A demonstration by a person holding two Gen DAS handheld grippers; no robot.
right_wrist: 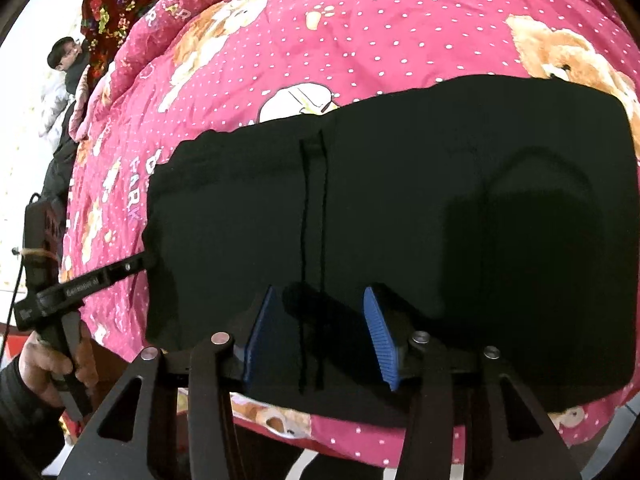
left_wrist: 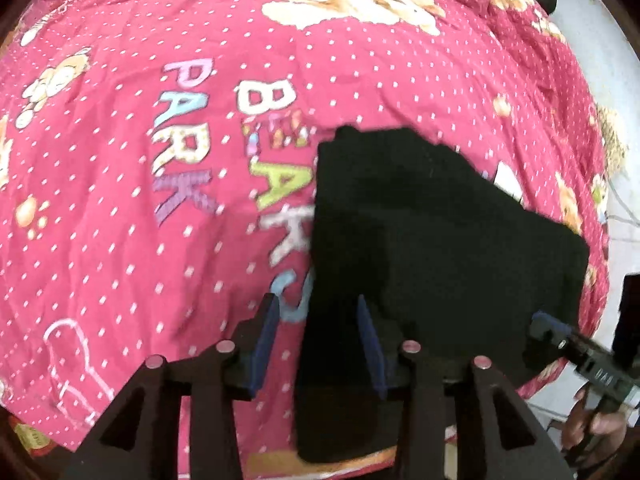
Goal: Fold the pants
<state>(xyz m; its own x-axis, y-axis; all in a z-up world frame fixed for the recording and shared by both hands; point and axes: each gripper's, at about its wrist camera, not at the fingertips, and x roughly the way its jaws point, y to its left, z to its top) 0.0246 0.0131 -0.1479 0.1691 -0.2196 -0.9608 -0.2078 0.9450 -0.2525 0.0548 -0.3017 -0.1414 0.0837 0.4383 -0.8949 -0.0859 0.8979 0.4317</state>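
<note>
- Black pants lie folded flat on my bed's pink bear-print quilt, near its front edge.
- My left tongs stand open above the pants' left edge, blue pads clear of the cloth.
- My right tongs hang open over the pants' near edge, gripping nothing.
- A drawstring runs down the cloth between them.

Left gripper pointing steeply down, blue pads apart, nothing pressed between them; right gripper likewise tilted down, pads spread wide; each held by a hand at its handle; right hand partly visible.
</note>
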